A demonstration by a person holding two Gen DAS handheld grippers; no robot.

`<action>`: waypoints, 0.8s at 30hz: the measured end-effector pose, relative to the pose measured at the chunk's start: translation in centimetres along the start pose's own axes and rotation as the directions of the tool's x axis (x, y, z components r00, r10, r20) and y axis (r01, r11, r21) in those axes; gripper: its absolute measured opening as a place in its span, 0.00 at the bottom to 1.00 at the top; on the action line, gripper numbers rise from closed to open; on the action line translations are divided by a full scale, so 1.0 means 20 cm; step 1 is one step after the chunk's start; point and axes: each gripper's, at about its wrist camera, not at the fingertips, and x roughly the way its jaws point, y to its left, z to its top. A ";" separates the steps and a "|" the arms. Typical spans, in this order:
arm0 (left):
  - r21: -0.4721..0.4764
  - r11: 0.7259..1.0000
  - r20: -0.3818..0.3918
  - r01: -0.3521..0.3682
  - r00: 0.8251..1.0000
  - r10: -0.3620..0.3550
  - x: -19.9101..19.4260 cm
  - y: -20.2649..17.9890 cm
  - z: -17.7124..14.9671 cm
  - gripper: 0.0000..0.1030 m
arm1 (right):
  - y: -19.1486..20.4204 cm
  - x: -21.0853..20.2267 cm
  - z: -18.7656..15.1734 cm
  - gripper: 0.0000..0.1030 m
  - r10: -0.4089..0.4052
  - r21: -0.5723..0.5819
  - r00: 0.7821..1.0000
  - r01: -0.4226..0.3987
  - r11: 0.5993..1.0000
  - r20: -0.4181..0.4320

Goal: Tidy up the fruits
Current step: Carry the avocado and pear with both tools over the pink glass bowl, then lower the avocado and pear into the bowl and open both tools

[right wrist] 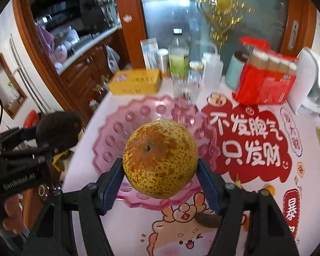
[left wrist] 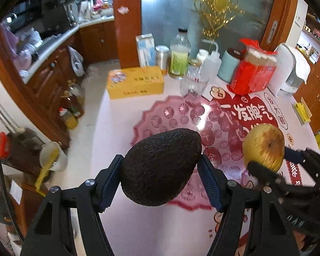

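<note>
- Left wrist view: the avocado [left wrist: 160, 168] hides the near part of the pink tray [left wrist: 157, 119]; the right gripper [left wrist: 275, 166] is cut off at the frame's right edge, only dark linkage and 1 blue pad showing.
- Right wrist view: the pear [right wrist: 160, 160] covers the tray's [right wrist: 125, 125] middle; the left gripper [right wrist: 53, 136] is partly out of frame at left, blurred.
- Items along the table's [right wrist: 125, 224] far edge (yellow box [left wrist: 135, 82], clear bottle [left wrist: 179, 55], glass [left wrist: 194, 81], red pack [right wrist: 266, 83]) are motion-smeared, labels unreadable.
- A dark object near the table's front edge is mostly hidden behind the right finger [right wrist: 209, 183]; can't tell what it is.
- Avocado: near-black, pebbly skin; pinched between the left gripper's [left wrist: 160, 183] blue ribbed pads, held in air above the tray's near rim.
- Pear: round, yellow w/ brown russet speckles, stem pit facing the camera; pinched between the right gripper's [right wrist: 160, 181] pads, above the tray.
- Tray: pink translucent, scalloped rim, lies on the table toward its left edge.
</note>
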 end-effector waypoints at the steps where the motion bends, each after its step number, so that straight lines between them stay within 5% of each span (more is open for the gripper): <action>1: 0.004 1.000 -0.009 0.005 1.000 -0.005 0.07 -0.01 0.00 0.67 | -0.01 0.05 -0.01 0.67 -0.005 0.001 1.000 0.005 1.000 -0.010; 12: 0.063 0.998 -0.121 0.026 0.993 -0.018 0.69 -0.18 -0.04 0.67 | -0.02 0.55 -0.12 0.67 -0.027 -0.058 0.993 0.021 0.998 -0.112; 24: 0.081 0.996 -0.175 0.045 0.984 -0.030 0.70 -0.23 -0.19 0.67 | -0.02 0.60 -0.23 0.67 -0.057 -0.109 0.971 0.032 0.994 -0.232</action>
